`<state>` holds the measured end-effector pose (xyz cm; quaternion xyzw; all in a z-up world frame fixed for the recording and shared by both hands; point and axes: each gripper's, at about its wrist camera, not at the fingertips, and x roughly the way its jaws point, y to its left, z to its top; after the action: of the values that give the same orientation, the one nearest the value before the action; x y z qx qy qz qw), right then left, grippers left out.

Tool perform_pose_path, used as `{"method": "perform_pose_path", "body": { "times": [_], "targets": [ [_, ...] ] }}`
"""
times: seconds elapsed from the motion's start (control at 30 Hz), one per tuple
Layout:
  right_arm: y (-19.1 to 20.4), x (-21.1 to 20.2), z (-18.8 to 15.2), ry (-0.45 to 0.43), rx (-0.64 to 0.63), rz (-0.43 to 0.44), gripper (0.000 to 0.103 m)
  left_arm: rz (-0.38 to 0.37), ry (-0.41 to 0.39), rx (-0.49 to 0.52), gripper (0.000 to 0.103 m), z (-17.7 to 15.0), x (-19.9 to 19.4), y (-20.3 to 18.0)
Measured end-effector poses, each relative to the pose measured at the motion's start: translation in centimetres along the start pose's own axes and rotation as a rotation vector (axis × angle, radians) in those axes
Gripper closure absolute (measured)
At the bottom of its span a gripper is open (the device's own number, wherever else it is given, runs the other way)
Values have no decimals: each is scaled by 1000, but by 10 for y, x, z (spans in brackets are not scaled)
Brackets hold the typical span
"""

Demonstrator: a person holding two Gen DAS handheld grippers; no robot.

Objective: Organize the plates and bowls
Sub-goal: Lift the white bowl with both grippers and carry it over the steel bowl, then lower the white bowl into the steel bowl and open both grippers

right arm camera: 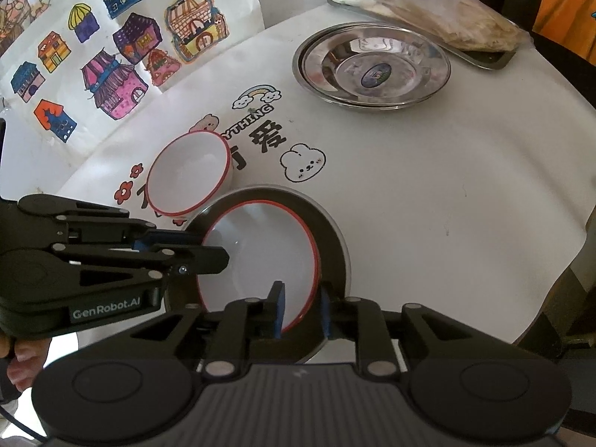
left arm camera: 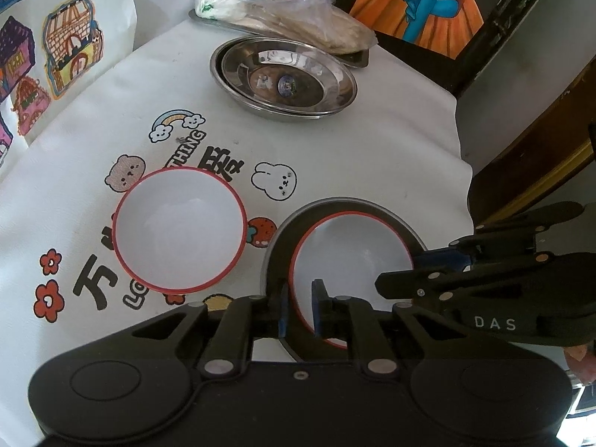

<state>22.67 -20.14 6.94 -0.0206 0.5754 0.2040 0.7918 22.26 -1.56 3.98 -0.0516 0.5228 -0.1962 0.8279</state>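
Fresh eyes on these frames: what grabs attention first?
The red-rimmed white bowl sitting in a grey plate up front, with both grippers straddling its rim: left gripper, right gripper. A second red-rimmed bowl stands beside it on the cartoon-printed tablecloth; stacked steel plates sit farther back.

Open cloth in the middle, crowding near and far

Bare tablecloth (right arm camera: pixel 428 171) lies open between the stacked steel plates (right arm camera: pixel 372 67) far off and the near bowl on its grey plate (right arm camera: pixel 335 231). A second red-rimmed bowl (right arm camera: pixel 188 171) sits just left of that plate, and a bagged tray (right arm camera: pixel 428 11) blocks the far edge.
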Motion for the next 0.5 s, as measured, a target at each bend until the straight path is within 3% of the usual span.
{"method": "perform_pose_path", "body": {
  "times": [0.27, 0.5],
  "targets": [
    [-8, -4, -2, -22, 20, 55, 73, -45, -12, -55, 85, -1, -1, 7],
    [-6, -9, -5, -41, 0, 87, 54, -75, -10, -70, 84, -4, -2, 8]
  ]
}}
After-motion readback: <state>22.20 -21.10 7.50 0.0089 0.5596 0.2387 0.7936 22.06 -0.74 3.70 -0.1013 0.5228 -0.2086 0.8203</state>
